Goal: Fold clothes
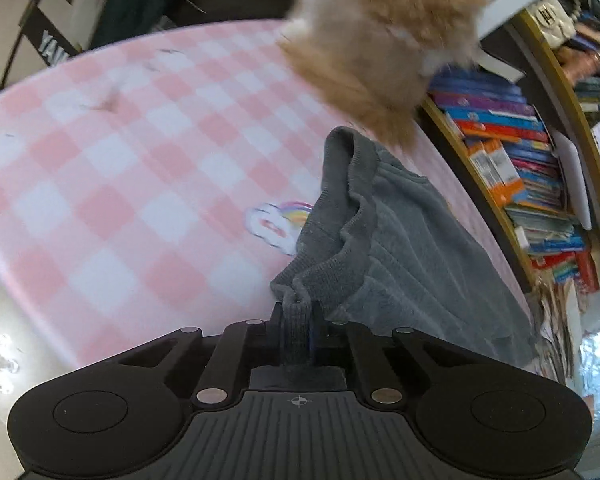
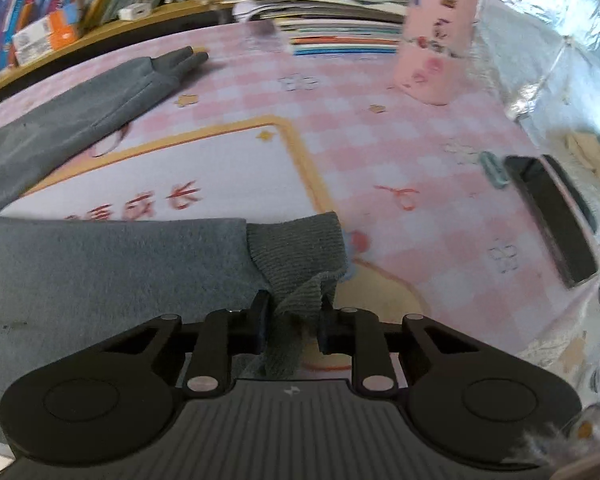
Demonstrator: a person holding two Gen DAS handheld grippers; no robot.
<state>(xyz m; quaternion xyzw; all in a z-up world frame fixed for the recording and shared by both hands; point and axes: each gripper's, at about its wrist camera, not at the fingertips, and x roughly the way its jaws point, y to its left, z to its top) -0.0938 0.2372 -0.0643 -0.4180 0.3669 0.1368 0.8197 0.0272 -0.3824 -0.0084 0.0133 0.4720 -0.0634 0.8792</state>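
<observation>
A pink-and-white checked cloth covers the table, and a wide stretch of it lies bare to the left of the grey fleece sweater. The sweater's soft napped body runs along the table's right edge, beside a crowded shelf of coloured books. The left gripper has its jaws closed tight on the sweater's ribbed neckband. The right gripper pinches a ribbed knit cuff, jaws nearly together around the bunched fabric. A second sleeve lies flat toward the far edge. A black phone rests near the right edge. A blurred tan furry shape blocks the far right corner.
</observation>
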